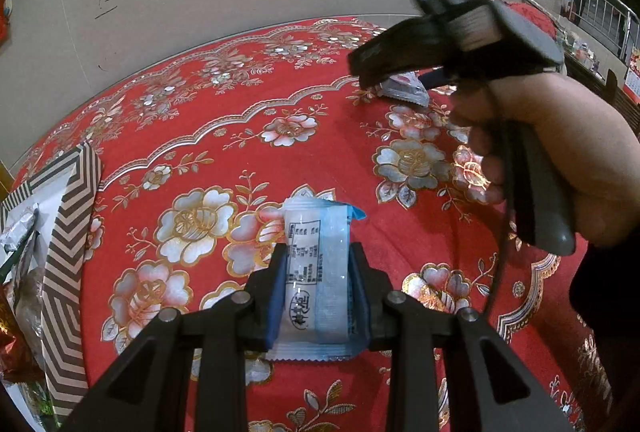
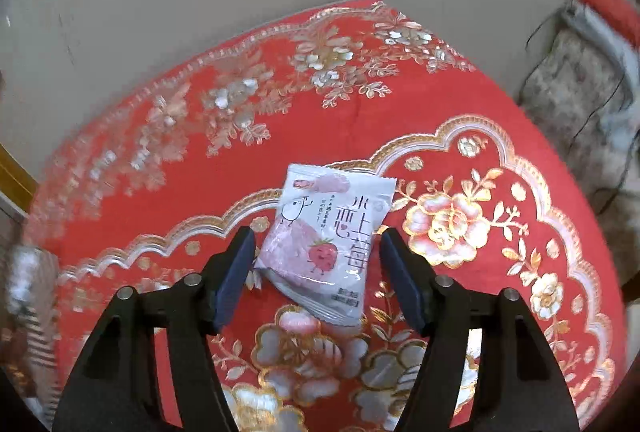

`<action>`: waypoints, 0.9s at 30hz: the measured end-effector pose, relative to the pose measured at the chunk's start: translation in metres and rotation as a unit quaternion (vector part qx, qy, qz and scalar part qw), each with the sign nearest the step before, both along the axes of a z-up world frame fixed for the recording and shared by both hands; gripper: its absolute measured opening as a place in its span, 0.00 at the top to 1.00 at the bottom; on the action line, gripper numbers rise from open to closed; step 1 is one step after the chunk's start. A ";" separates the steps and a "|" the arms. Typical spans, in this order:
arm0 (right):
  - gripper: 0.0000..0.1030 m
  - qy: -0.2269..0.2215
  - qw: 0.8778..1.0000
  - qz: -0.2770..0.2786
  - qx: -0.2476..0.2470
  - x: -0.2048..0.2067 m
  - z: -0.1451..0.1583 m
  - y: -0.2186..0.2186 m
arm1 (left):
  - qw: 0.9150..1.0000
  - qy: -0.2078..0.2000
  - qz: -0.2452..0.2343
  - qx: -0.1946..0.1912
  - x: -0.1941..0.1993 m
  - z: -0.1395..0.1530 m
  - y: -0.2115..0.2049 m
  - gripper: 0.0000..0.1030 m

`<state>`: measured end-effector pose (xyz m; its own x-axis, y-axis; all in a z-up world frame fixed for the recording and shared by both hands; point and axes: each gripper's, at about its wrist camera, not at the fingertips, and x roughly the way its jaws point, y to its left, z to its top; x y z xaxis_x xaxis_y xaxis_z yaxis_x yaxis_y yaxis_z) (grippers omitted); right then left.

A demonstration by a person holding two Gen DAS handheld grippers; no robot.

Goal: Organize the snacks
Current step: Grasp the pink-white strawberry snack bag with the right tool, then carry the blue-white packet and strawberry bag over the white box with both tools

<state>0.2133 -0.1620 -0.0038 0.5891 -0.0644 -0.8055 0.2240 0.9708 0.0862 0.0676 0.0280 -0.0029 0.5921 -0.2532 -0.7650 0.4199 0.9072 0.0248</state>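
My left gripper (image 1: 318, 256) is shut on a blue and white snack packet (image 1: 312, 228), which stands lengthwise between the blue pads above the red flowered tablecloth (image 1: 224, 119). My right gripper (image 2: 318, 238) is open. A white and pink strawberry snack packet (image 2: 324, 207) lies flat on the cloth between its fingers, and neither pad touches it. In the left wrist view, a hand (image 1: 560, 151) holds the right tool at the upper right, with that same packet (image 1: 404, 89) partly hidden under its tip.
A box with a brown and white chevron rim (image 1: 66, 232) stands at the table's left edge and holds several wrapped snacks. It shows blurred at the left in the right wrist view (image 2: 32, 312). A grey cushioned seat (image 2: 580, 99) stands beyond the table's right edge.
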 end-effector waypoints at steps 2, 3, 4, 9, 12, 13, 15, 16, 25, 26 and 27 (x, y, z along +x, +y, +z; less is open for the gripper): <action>0.34 0.011 0.999 0.001 -0.039 0.005 -0.002 0.009 | 1.000 0.000 0.000 0.000 0.000 0.000 0.000 0.69; 0.34 0.006 0.999 0.001 -0.044 0.005 -0.002 0.009 | 1.000 0.000 0.000 0.000 0.000 0.000 0.000 0.69; 0.34 0.005 0.999 -0.001 -0.039 0.004 -0.002 0.006 | 1.000 0.000 0.000 0.000 0.000 0.000 0.000 0.69; 0.46 -0.002 0.999 0.018 -0.031 -0.009 0.000 -0.001 | 1.000 0.000 0.000 0.001 0.000 0.000 0.000 0.69; 0.46 -0.013 0.999 0.029 -0.019 -0.033 -0.001 -0.002 | 1.000 -0.003 -0.001 0.005 -0.001 0.000 -0.001 0.69; 0.46 -0.017 0.999 0.034 -0.013 -0.042 -0.001 -0.002 | 1.000 -0.004 0.000 0.006 -0.002 0.000 -0.002 0.70; 0.46 -0.025 0.999 0.046 0.000 -0.064 -0.003 -0.001 | 1.000 -0.004 0.000 0.007 -0.002 0.000 -0.002 0.70; 0.46 -0.030 0.998 0.056 0.004 -0.077 -0.004 0.003 | 1.000 -0.004 0.000 0.007 -0.002 0.001 -0.003 0.69; 0.46 -0.056 0.990 0.131 -0.002 -0.136 0.001 0.062 | 1.000 -0.010 0.027 0.004 0.005 0.005 0.012 0.70; 0.46 -0.061 0.989 0.135 -0.015 -0.140 0.003 0.070 | 0.999 -0.010 0.032 0.003 0.006 0.006 0.015 0.70; 0.47 -0.065 0.988 0.140 -0.024 -0.143 0.004 0.077 | 0.999 -0.010 0.039 0.002 0.008 0.006 0.019 0.70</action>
<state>0.0708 -0.0846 0.0004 0.6880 0.0803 -0.7213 -0.0639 0.9967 0.0499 0.0758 0.0473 0.0033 0.6246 -0.2034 -0.7540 0.3483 0.9367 0.0359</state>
